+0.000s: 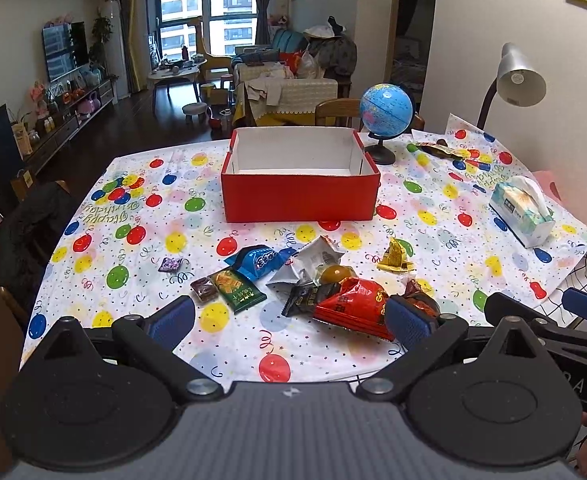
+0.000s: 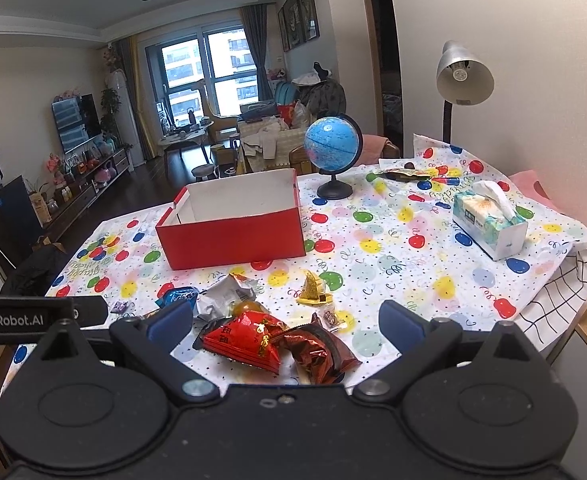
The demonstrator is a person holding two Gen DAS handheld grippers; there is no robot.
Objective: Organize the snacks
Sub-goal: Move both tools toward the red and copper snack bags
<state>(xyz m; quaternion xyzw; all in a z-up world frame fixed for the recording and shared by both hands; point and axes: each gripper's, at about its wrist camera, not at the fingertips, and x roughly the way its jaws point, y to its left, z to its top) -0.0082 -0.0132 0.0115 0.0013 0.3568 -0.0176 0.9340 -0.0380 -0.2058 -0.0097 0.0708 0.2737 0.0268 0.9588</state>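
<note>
An open red box [image 1: 299, 194] with a white, bare inside stands mid-table; it also shows in the right wrist view [image 2: 233, 236]. Several snack packets lie in front of it: a blue one [image 1: 259, 260], a green one [image 1: 237, 290], a silver one [image 1: 313, 262], a red one [image 1: 351, 304] [image 2: 249, 338], a dark red foil one [image 2: 319, 354] and a small yellow one [image 1: 395, 258] [image 2: 313, 290]. My left gripper [image 1: 289, 318] is open and empty, just short of the pile. My right gripper [image 2: 285, 322] is open and empty above the red packets.
A blue globe [image 1: 385, 110] stands right of the box. A tissue box [image 1: 521, 212] and a desk lamp [image 1: 519, 78] are at the right. More wrappers [image 1: 439, 150] lie at the far right corner. The balloon tablecloth [image 1: 141, 208] covers the table; chairs stand around it.
</note>
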